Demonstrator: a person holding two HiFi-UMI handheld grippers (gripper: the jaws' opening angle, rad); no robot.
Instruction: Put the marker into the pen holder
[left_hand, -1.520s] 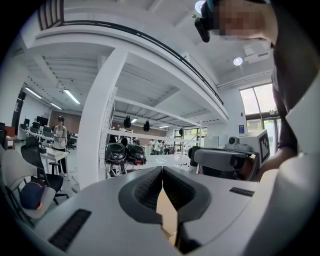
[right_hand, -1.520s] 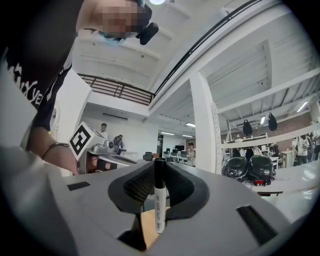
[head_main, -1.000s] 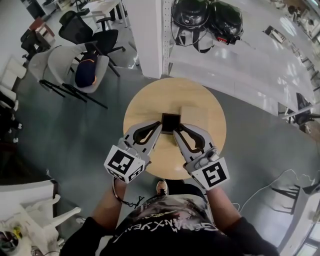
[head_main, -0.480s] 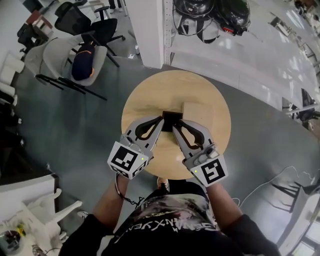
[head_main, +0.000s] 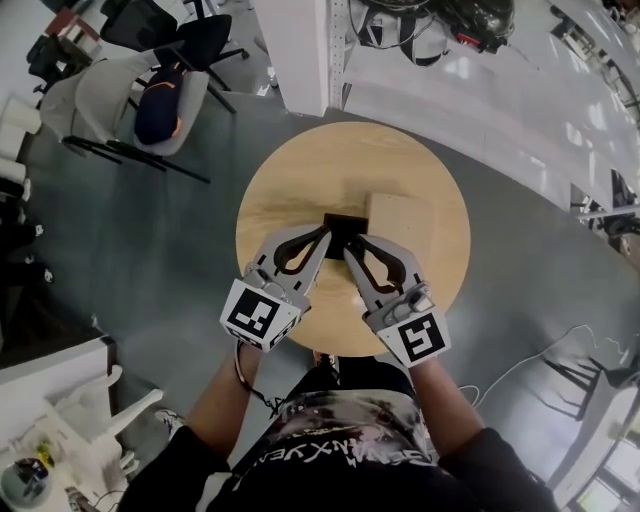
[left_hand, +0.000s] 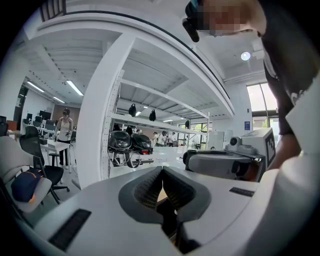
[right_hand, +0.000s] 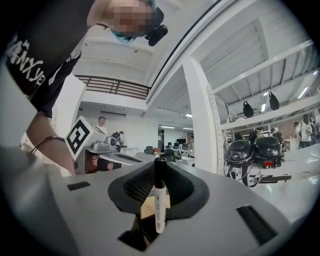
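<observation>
A black square pen holder (head_main: 343, 226) stands near the middle of the round wooden table (head_main: 300, 180). My right gripper (right_hand: 159, 170) is shut on a marker (right_hand: 160, 207), which stands upright with a white body and a black cap on top. In the head view the right gripper (head_main: 351, 250) points at the holder's near right side. My left gripper (head_main: 324, 234) reaches the holder's near left side, and its jaws (left_hand: 162, 172) meet at the tips with nothing between them. The marker cannot be made out in the head view.
A pale wooden block (head_main: 398, 222) lies against the pen holder's right side. Behind the table rise a white post (head_main: 305, 50) and a shelf with dark helmets (right_hand: 252, 150). Office chairs (head_main: 120, 95) stand at the far left, and a cable (head_main: 540, 355) lies on the floor at the right.
Both grippers have sunk toward the table together, their tips staying close to the pen holder. The marker stays gripped in the right one.
</observation>
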